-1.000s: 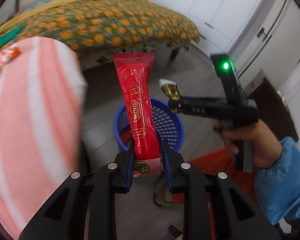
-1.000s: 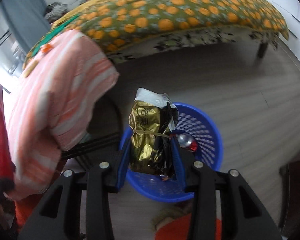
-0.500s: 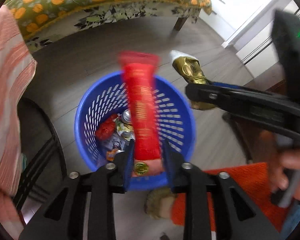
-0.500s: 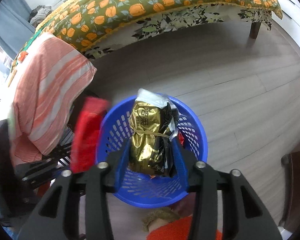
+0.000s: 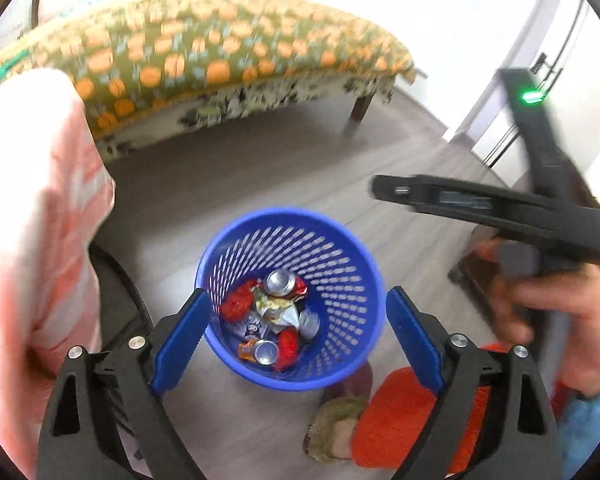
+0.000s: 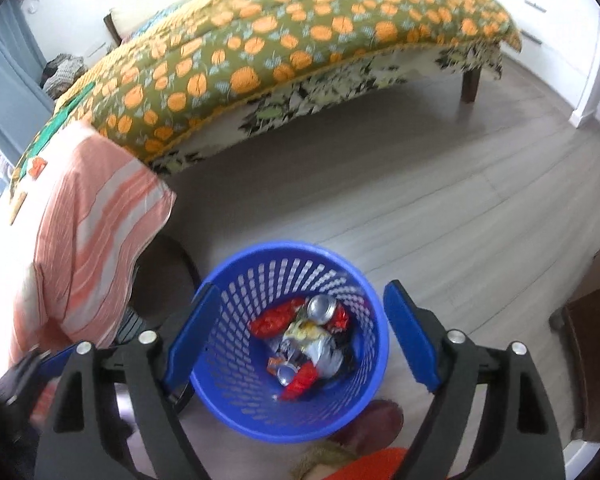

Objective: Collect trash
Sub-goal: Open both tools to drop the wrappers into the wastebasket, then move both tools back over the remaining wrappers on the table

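Note:
A blue perforated basket [image 5: 340, 236] [image 6: 236, 280] stands on the grey floor right below both grippers. Inside lie red wrappers [image 5: 236, 304] [image 6: 274, 320], crushed cans [image 5: 280, 282] [image 6: 322, 307] and silvery foil [image 6: 324, 354]. My left gripper [image 5: 296, 328] hangs over the basket, its jaws opening wide with nothing between them. My right gripper [image 6: 296, 328] is also over the basket, jaws opening and empty. In the left wrist view the right gripper's black finger [image 5: 460, 200] reaches in from the right, held by a hand [image 5: 556, 304].
A bed with an orange-flowered cover [image 6: 300, 28] runs across the back. A pink striped cloth [image 6: 84, 232] drapes over a black chair on the left. An orange fuzzy thing [image 5: 396, 420] lies on the floor near the basket. White cupboards [image 5: 580, 60] stand on the right.
Both grippers went from shut to wide open over the basket. The long red wrapper left the left gripper and the gold packet left the right one; both grippers moved closer above the basket.

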### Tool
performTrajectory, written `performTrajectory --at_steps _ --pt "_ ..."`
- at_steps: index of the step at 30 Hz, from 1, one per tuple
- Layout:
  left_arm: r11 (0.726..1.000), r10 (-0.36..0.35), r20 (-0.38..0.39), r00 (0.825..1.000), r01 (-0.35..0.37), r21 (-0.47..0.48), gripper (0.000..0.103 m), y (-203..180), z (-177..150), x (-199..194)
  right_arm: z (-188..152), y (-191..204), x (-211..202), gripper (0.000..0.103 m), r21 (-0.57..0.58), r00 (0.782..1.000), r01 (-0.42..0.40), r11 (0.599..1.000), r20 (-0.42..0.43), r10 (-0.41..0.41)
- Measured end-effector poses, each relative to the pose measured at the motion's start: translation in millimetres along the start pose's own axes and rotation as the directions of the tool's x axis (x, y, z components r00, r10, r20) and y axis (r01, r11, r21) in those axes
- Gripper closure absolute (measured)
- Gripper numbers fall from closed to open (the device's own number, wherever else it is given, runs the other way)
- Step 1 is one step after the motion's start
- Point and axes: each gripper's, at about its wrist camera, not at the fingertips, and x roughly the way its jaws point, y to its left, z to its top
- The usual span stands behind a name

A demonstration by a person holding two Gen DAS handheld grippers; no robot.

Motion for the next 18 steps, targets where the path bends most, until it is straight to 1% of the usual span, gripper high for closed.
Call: performTrajectory --at_steps 3,5,7,10,11,12,13,14,16,17,18 --pt "1.0 0.004 0.053 0.999 -0.005 0.021 0.011 -5 -6 -39 1 9 -11 0.017 -0.007 0.997 0.034 0.999 0.066 -0.033" --pt "1.0 0.013 0.088 0.996 -0.015 0.021 0.01 -1 -11 -67 0 20 -18 0.017 -0.034 0.992 0.061 0.998 0.115 -0.057" --pt "1.0 0.025 0.113 0.993 -0.026 0.007 0.01 9 -19 -89 -1 35 -26 0.017 -0.075 0.984 0.082 0.994 0.163 -0.069" --pt "0.998 0.059 0.143 0.988 -0.055 -0.033 0.009 37 -33 -124 -6 68 -37 0.017 -0.162 0.972 0.094 0.982 0.226 -0.056" --pt "0.996 0.078 0.15 0.986 -0.071 -0.051 0.009 49 -38 -136 -10 88 -41 0.017 -0.21 0.969 0.092 0.973 0.244 -0.039" --pt "0.994 0.095 0.154 0.983 -0.086 -0.066 0.008 58 -43 -145 -13 99 -43 0.017 -0.233 0.968 0.088 0.969 0.249 -0.028" --pt "0.989 0.127 0.159 0.979 -0.114 -0.09 0.008 75 -50 -159 -17 119 -45 0.017 -0.271 0.968 0.07 0.96 0.251 0.0" --pt "0.986 0.148 0.162 0.976 -0.133 -0.103 0.008 86 -55 -167 -21 130 -46 0.017 -0.291 0.969 0.055 0.955 0.246 0.019" --pt "0.975 0.2 0.165 0.966 -0.179 -0.134 0.008 112 -66 -185 -28 162 -47 0.017 -0.345 0.972 0.008 0.939 0.221 0.073" --pt "0.966 0.232 0.162 0.959 -0.208 -0.152 0.007 127 -72 -193 -34 188 -47 0.017 -0.393 0.974 -0.029 0.919 0.197 0.115" --pt "0.956 0.265 0.157 0.951 -0.238 -0.17 0.007 144 -78 -201 -36 202 -47 0.017 -0.417 0.974 -0.046 0.908 0.184 0.134"
